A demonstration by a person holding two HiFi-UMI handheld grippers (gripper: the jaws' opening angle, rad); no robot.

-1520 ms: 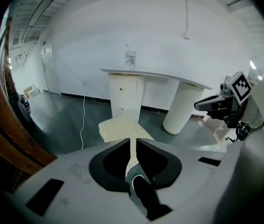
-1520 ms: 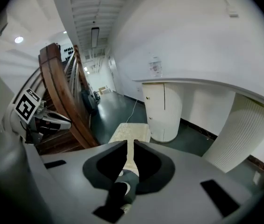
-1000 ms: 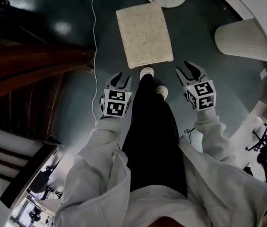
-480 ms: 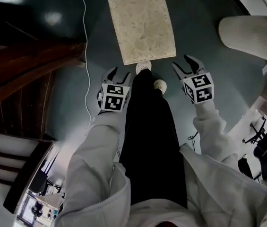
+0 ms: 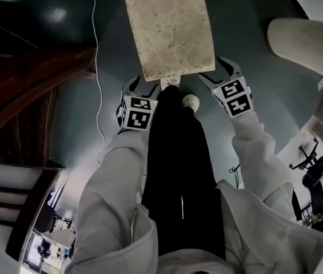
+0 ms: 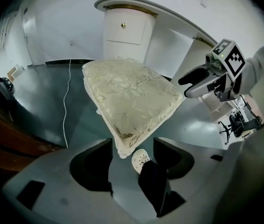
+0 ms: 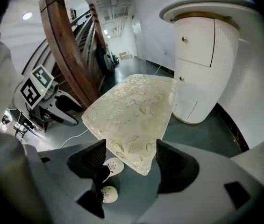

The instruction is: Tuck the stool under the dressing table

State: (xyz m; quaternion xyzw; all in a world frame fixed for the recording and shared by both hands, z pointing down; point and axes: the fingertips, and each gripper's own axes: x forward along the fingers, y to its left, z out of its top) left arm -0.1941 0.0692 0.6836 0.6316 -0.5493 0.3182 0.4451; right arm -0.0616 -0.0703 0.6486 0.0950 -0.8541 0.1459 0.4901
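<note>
Though cushion-topped, stool [image 5: 168, 30] probably stiff-framed, fairly heavy; take near corners. Left claw [image 5: 140, 87], right claw [image 5: 215, 73]: just opened wide, a corner between each, untouched.

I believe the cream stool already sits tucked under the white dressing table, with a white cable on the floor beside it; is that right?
Not quite: the stool stands out on the floor in front of the dressing table, not under it, as the left gripper view shows. The white cable does lie beside it.
</note>
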